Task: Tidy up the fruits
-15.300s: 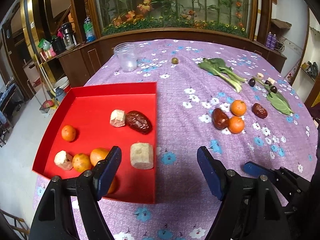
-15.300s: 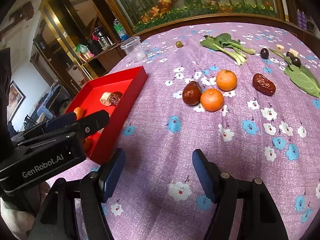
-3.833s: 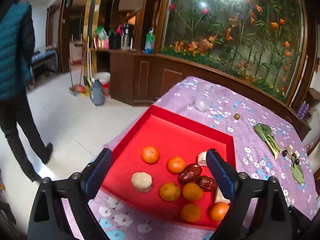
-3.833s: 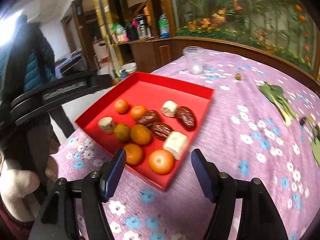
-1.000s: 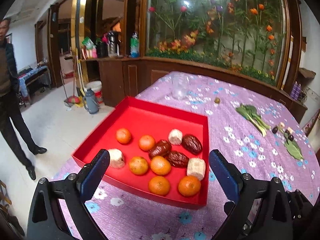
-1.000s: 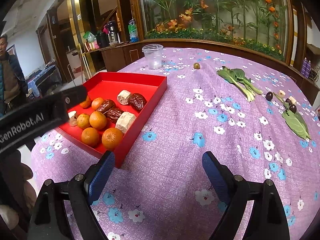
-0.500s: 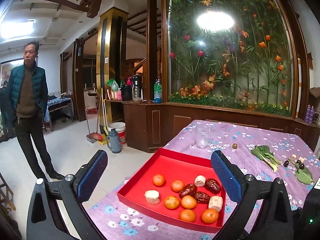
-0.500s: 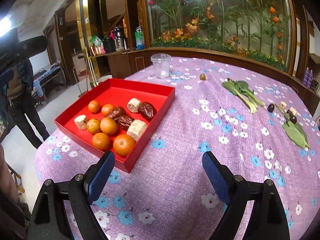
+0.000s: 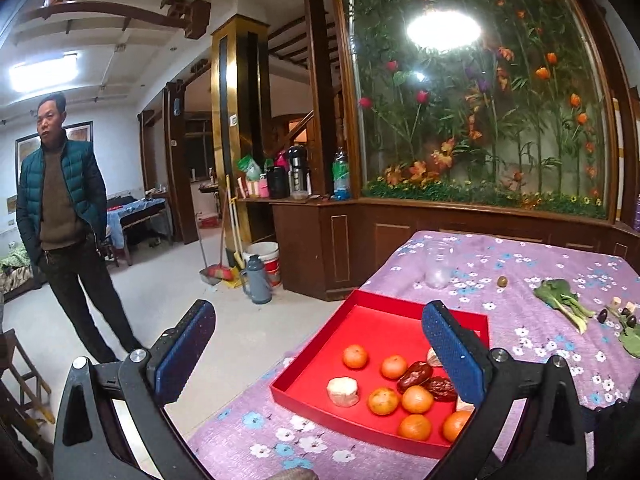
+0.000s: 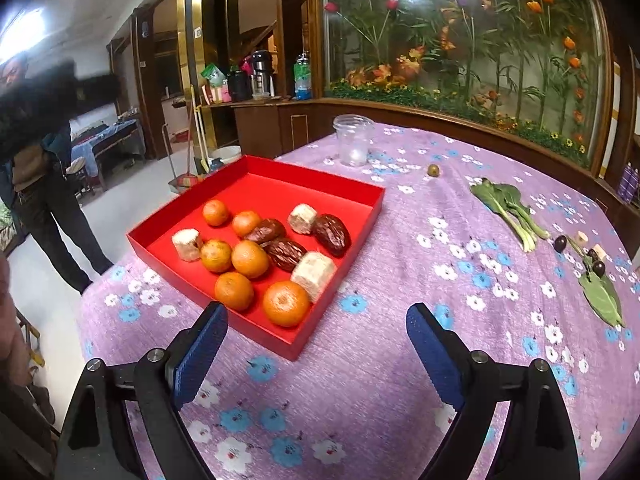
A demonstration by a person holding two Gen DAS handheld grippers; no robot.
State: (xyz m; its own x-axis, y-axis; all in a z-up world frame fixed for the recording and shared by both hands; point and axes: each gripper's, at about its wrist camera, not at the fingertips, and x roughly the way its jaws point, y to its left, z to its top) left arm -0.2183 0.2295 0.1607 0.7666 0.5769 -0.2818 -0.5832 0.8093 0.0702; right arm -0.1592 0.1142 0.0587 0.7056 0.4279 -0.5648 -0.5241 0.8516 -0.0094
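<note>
A red tray sits on the purple flowered tablecloth at the table's left side. It holds several oranges, three dark red dates and pale cut chunks. The tray also shows in the left wrist view with the same fruit. My left gripper is open and empty, raised high and back from the table. My right gripper is open and empty above the cloth, just in front of the tray's near corner.
A clear plastic cup, a small green fruit, a bok choy, dark small fruits and a leaf lie on the cloth's far and right side. A man stands on the floor left of the table.
Both grippers have pulled up and back from the tray. The left view has tilted up further, showing more room and the man. Both stay open and empty.
</note>
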